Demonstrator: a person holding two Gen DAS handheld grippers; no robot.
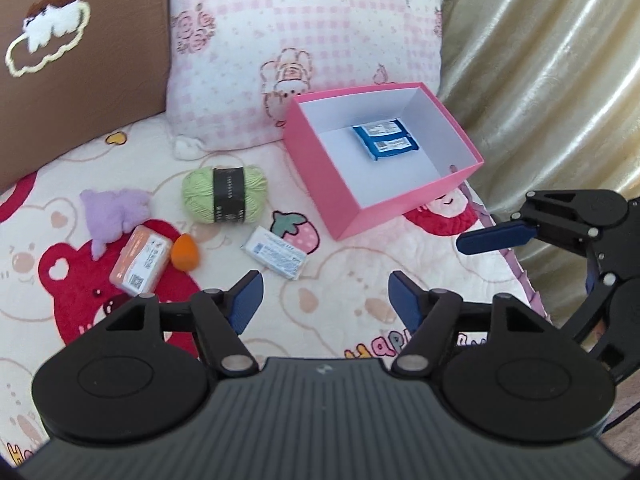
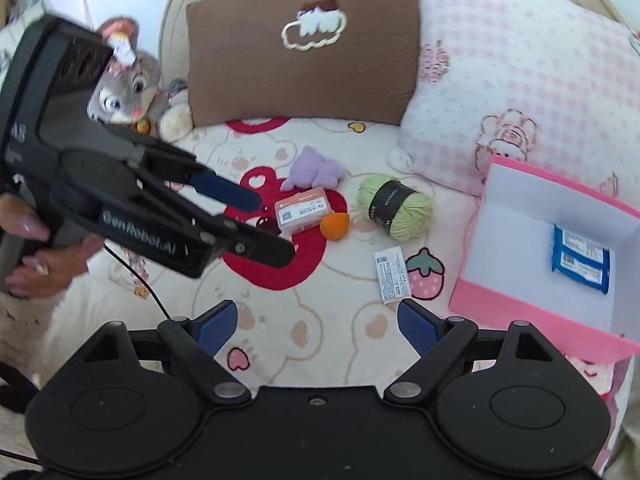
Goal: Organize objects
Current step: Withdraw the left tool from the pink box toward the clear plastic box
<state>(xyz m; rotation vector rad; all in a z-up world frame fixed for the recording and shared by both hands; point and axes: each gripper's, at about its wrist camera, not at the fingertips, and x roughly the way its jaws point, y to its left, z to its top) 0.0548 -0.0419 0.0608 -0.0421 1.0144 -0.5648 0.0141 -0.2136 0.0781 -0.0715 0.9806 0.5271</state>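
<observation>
Both grippers hovering over a bedspread of loose objects.
Left gripper (image 1: 326,294) and right gripper (image 2: 316,322) are standing apart, gripping nothing; pink box (image 1: 320,176) is holding two blue packets (image 1: 386,139).

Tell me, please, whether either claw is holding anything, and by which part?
Nothing is held: the left claw and right claw are both open and empty above the bedspread.

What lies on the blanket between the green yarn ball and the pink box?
Only bare blanket with a printed strawberry; no object lies between the green yarn ball and the pink box. The left wrist view shows this clearly.
</observation>
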